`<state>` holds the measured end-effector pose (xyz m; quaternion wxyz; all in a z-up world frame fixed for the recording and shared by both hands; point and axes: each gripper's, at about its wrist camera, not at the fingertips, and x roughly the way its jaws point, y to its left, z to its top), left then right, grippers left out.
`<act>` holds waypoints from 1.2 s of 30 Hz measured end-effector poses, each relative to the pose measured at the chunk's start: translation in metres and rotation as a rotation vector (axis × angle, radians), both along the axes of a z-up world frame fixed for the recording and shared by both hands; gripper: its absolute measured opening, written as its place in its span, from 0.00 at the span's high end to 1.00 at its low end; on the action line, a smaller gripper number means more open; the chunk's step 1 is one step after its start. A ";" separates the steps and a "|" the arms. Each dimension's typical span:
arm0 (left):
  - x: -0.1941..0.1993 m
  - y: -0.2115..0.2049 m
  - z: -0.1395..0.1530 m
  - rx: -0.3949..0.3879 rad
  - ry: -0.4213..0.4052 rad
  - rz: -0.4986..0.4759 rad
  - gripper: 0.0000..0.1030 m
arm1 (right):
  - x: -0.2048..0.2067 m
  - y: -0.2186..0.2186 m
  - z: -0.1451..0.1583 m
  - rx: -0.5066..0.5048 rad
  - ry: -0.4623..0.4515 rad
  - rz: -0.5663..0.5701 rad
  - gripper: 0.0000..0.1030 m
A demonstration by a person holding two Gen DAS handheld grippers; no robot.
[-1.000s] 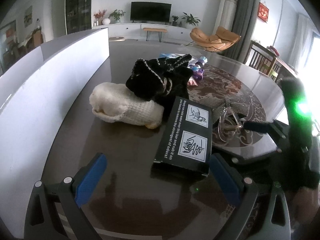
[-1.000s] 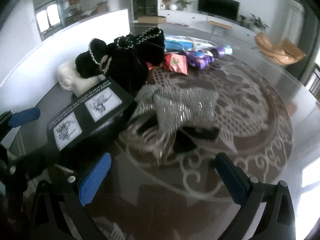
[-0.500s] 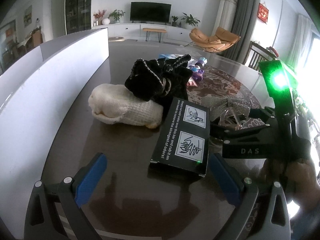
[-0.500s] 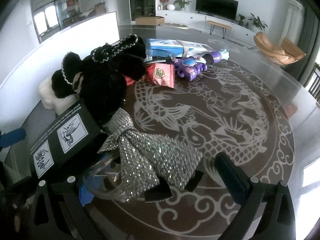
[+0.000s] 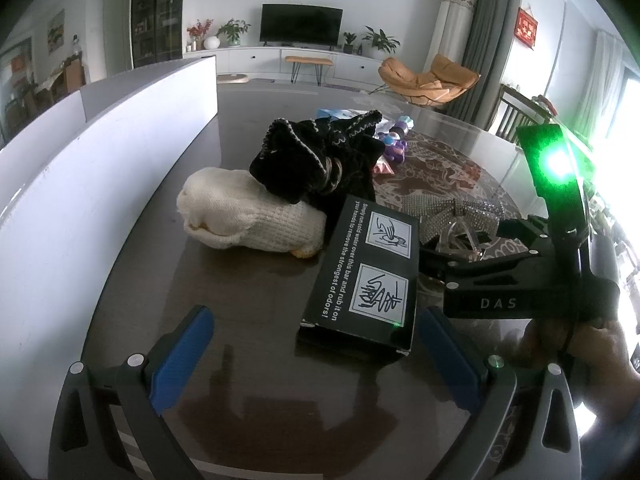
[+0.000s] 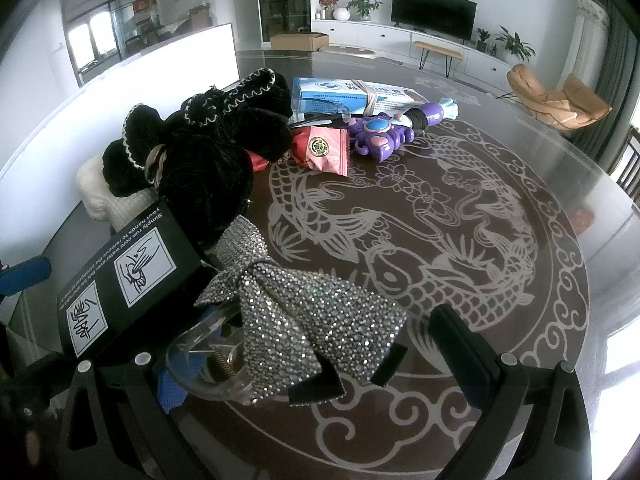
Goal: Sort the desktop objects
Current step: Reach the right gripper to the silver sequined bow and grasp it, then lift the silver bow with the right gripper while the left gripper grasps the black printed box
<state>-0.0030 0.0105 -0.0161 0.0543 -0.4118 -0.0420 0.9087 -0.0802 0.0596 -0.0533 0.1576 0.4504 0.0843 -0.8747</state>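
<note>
Silver rhinestone bow clip (image 6: 296,320), black box (image 5: 362,276) with white pictograms. Black hat (image 6: 200,152) has white stitched trim; brown surface (image 6: 460,240) shows pale koi pattern.

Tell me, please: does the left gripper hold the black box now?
No, the left gripper is open, and the black box lies flat on the table, touching neither blue finger.

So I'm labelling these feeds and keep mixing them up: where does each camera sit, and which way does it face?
Left wrist: on the left claw, facing across the table at the black box, cream knit item and black velvet bag; its blue fingers, the right claw's body and the holding hand show.
Right wrist: on the right claw, facing the rhinestone bow clip between its open fingers.
Shared: box, bag, bow clip, TV.
</note>
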 end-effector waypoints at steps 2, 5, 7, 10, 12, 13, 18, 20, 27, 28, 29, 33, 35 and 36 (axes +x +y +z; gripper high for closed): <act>0.000 0.000 0.000 0.000 -0.001 0.000 0.00 | 0.001 0.000 0.000 0.000 0.000 0.000 0.00; 0.000 0.000 0.000 -0.001 -0.002 0.002 0.00 | 0.001 0.000 0.000 0.000 0.000 0.000 0.00; 0.000 -0.001 -0.001 0.000 -0.004 0.004 0.00 | 0.001 0.000 0.000 0.000 0.000 -0.001 0.00; -0.001 -0.001 -0.001 -0.001 -0.006 0.005 0.00 | -0.001 0.002 0.000 0.001 0.000 -0.033 0.00; -0.001 -0.001 -0.002 -0.004 -0.007 0.004 0.00 | -0.006 0.011 0.000 -0.002 -0.002 -0.101 0.00; -0.001 0.000 -0.002 -0.007 -0.008 0.003 0.00 | -0.007 0.013 0.000 -0.003 -0.002 -0.124 0.00; -0.003 -0.003 -0.004 -0.004 -0.013 0.008 0.00 | -0.008 0.020 0.001 -0.001 -0.002 -0.174 0.00; -0.002 -0.003 -0.004 -0.002 -0.014 0.009 0.00 | -0.005 0.022 0.002 0.003 -0.001 -0.178 0.00; -0.003 0.000 -0.004 -0.005 -0.014 -0.014 0.00 | 0.014 0.048 0.001 0.002 0.000 -0.195 0.00; -0.002 0.001 -0.004 -0.009 -0.012 -0.021 0.00 | 0.016 0.050 0.001 0.001 0.000 -0.197 0.00; -0.003 0.003 -0.004 -0.013 -0.010 -0.026 0.00 | 0.019 0.052 0.001 0.000 -0.001 -0.201 0.00; -0.008 0.011 -0.006 -0.029 -0.018 -0.054 0.00 | 0.021 0.055 0.001 0.002 0.001 -0.209 0.00; -0.009 0.014 -0.006 -0.039 -0.013 -0.059 0.00 | 0.021 0.054 0.001 0.003 0.001 -0.209 0.00; -0.010 0.014 -0.006 -0.044 -0.011 -0.059 0.00 | 0.021 0.054 0.001 0.003 0.001 -0.209 0.00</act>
